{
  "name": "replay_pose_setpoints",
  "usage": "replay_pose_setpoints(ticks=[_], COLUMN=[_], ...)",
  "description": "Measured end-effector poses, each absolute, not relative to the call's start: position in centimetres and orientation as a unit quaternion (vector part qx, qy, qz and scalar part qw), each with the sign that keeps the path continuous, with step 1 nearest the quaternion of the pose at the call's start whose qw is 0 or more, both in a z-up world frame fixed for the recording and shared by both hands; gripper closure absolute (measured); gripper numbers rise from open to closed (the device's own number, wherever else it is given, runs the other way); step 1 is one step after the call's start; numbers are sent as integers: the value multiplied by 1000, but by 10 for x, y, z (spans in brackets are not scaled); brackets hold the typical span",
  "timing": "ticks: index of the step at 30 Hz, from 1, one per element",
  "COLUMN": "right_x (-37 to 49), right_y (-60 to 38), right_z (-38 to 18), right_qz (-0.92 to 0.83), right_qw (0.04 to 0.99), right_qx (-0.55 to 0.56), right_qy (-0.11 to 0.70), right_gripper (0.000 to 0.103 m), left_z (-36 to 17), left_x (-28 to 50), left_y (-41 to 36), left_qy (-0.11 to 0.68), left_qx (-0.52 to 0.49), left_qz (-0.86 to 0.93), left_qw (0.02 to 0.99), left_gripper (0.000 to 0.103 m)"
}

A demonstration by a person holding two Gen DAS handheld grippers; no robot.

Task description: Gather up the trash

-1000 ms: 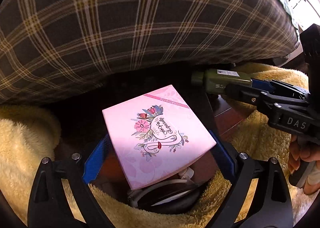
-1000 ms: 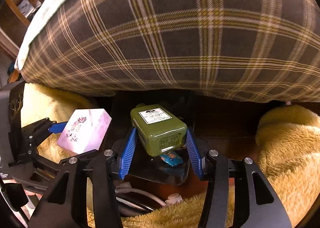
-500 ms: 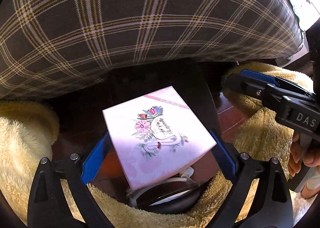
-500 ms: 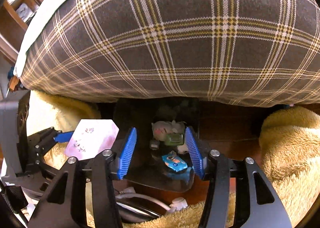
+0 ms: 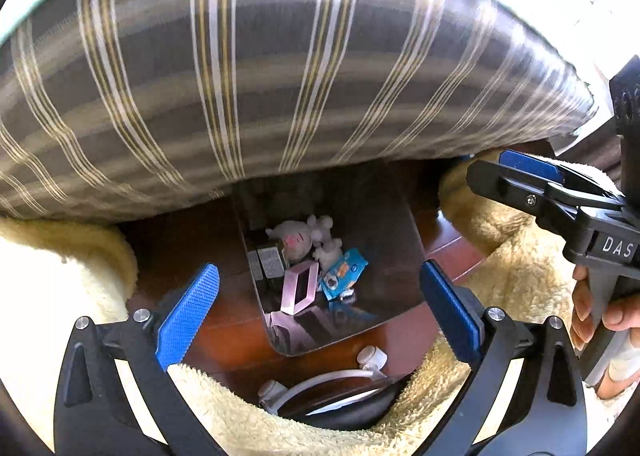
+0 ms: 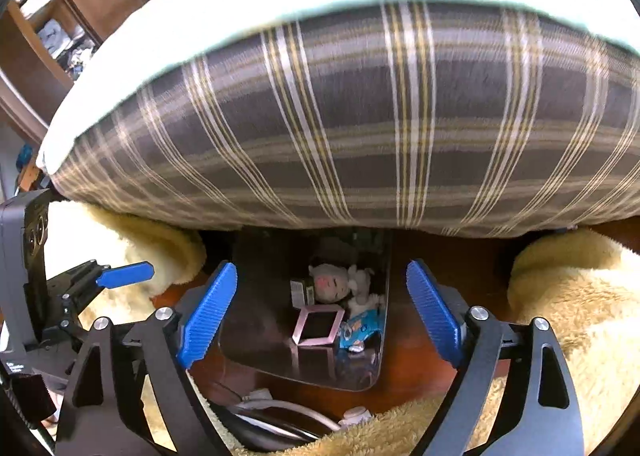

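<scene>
Trash, including the pink box point(image 5: 299, 288) and blue wrapper point(image 5: 343, 272), lies in the dark bin point(image 5: 384, 224) below. Left gripper point(image 5: 318, 314) and right gripper point(image 6: 320, 320), jaws just opened, are empty. Drop judged complete; more trash must be sought.

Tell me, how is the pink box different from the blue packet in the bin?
The pink box is stiff and stands on edge, plain pink with a dark face; the blue packet is soft, crinkly, lying flat, with printed pictures. Both lie inside the dark bin, side by side.
</scene>
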State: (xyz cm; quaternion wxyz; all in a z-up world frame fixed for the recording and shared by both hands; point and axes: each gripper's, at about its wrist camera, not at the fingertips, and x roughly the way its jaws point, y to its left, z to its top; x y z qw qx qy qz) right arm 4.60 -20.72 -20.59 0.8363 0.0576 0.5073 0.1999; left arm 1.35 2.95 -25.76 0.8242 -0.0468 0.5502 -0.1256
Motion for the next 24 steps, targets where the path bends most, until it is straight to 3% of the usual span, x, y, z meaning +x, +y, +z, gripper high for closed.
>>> replay_pose_setpoints(ticks=[13,24], right_x=[59,144], right_y=[-222,-216], right_z=[-69,-66], right_qz=[181,153], right_qw=[922,930], right_qx=[2,28], right_qy=[342,333], right_gripper=[9,9], left_z=[-152,-105], left_x=[21,90], left_y=[40,51], left_qy=[433,387], left_qx=[-23,-18], left_qz=[-125,-89], left_qw=[893,917], left_gripper=[8,8])
